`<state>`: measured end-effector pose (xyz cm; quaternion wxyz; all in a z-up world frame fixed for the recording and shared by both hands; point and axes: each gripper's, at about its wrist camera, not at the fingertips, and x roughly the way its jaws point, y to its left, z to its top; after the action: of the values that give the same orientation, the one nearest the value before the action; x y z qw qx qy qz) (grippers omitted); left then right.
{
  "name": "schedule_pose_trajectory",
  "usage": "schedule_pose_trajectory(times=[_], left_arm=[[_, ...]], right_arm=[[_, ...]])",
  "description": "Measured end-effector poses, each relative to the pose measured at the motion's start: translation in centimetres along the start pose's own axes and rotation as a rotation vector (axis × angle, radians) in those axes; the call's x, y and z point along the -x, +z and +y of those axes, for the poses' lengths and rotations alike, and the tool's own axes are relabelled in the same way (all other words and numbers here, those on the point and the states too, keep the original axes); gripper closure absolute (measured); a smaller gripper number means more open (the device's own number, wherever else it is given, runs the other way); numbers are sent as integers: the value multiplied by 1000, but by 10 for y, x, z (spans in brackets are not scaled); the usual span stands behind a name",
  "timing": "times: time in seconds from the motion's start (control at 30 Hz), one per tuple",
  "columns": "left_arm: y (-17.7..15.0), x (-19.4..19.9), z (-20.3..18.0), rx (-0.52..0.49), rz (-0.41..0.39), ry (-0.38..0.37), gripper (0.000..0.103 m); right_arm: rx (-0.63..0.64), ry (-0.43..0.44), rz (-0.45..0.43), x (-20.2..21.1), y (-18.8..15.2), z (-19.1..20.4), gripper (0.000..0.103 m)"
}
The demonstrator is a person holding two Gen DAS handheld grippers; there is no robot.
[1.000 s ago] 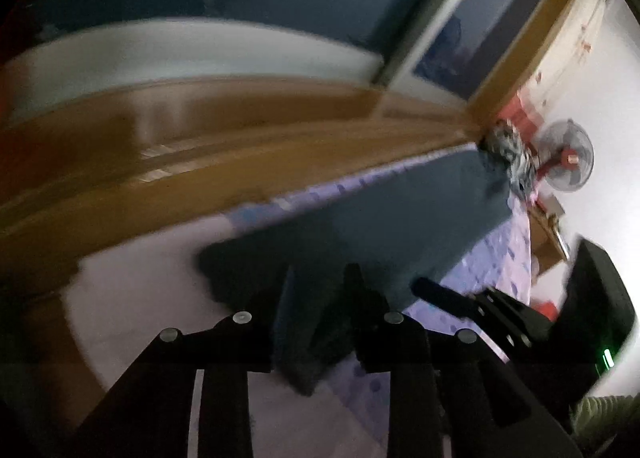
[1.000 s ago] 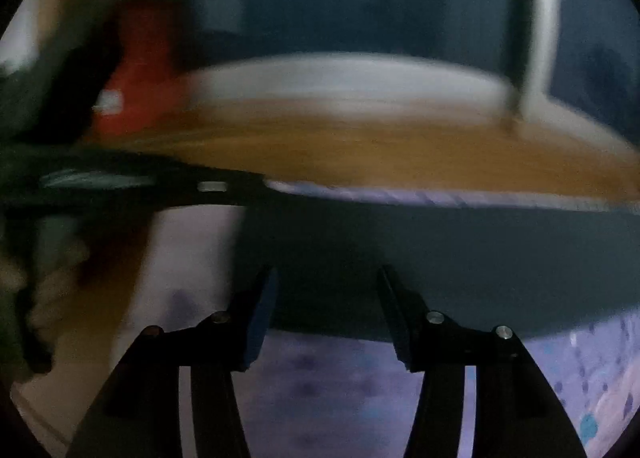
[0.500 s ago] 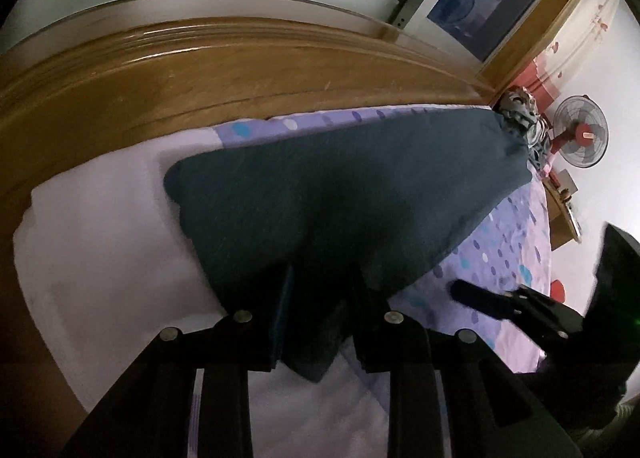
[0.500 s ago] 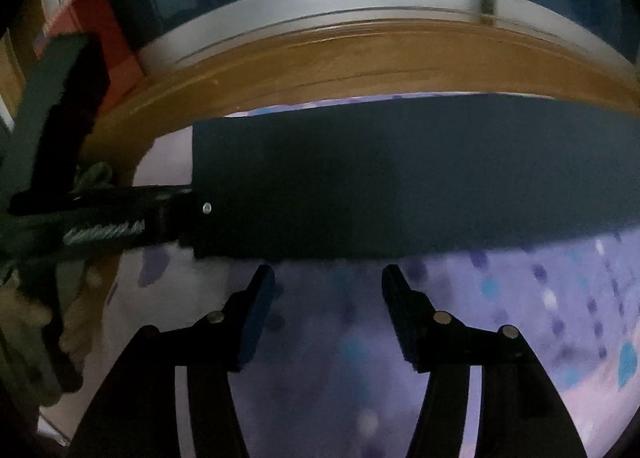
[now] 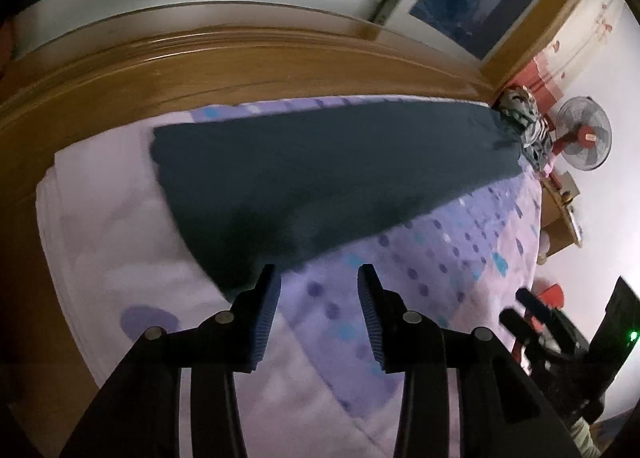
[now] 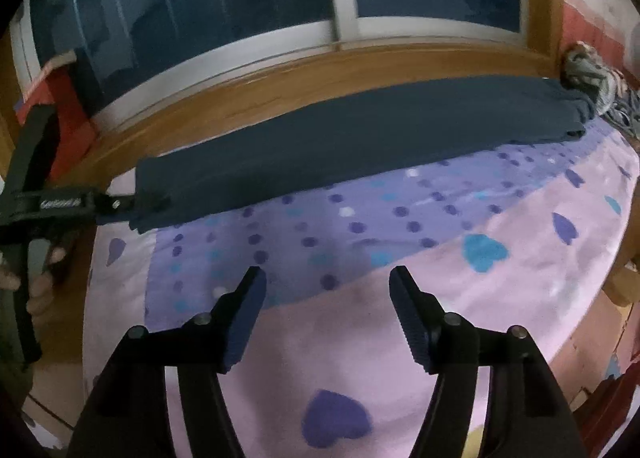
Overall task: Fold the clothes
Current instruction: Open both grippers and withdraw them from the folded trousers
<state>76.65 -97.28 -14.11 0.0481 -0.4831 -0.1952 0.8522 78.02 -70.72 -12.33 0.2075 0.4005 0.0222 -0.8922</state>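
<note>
A dark blue garment (image 5: 320, 162) lies as a long flat folded strip on the bed, along the wooden sill; in the right wrist view the garment (image 6: 360, 134) spans most of the width. My left gripper (image 5: 318, 272) hovers at its near corner. Its jaws are opening, with only bedsheet between them and the cloth edge just ahead of the left finger. From the right wrist view the left gripper (image 6: 154, 205) sits at the garment's left end. My right gripper (image 6: 328, 274) is over bare sheet, well short of the garment. Its jaws are opening and hold nothing.
The bedsheet (image 6: 400, 322) is pink and purple with dots and hearts. A wooden sill (image 5: 240, 70) and window run behind the garment. A heap of patterned clothes (image 6: 592, 74) lies at the garment's far end, with a fan (image 5: 584, 138) beyond. A hand (image 6: 36, 290) holds the left gripper.
The left gripper let go of the garment's corner, and the cloth now lies flat. The right gripper backed away from the garment's edge and spread wider.
</note>
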Motion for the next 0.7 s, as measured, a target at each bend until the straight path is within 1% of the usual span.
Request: schedule_pose_trajectory(times=[0.07, 0.13, 0.2, 0.3, 0.37, 0.43, 0.53, 0.6, 0.7], left_arm=[[-4, -2, -18, -11, 3, 17, 63], [-9, -4, -36, -22, 5, 35, 63], [-10, -8, -57, -10, 1, 32, 63], [-9, -20, -95, -17, -2, 25, 63], [-8, -29, -124, -36, -7, 51, 63], [-9, -39, -152, -49, -17, 60, 63], [-9, -56, -193, -55, -18, 59, 63], [-10, -66, -219, -57, -10, 43, 63], [-9, -75, -252, -94, 8, 26, 63]], right_arm=[[-9, -4, -18, 3, 0, -11, 38], [-7, 18, -29, 6, 3, -26, 38], [9, 18, -38, 9, 9, -41, 37], [25, 27, -68, 18, 10, -69, 37], [30, 33, -80, 23, 10, -91, 37], [37, 40, -89, 30, 12, -117, 37], [37, 36, -96, 36, 13, -147, 37], [33, 39, -99, 44, 15, -167, 37], [27, 36, -118, 55, 18, -188, 36]])
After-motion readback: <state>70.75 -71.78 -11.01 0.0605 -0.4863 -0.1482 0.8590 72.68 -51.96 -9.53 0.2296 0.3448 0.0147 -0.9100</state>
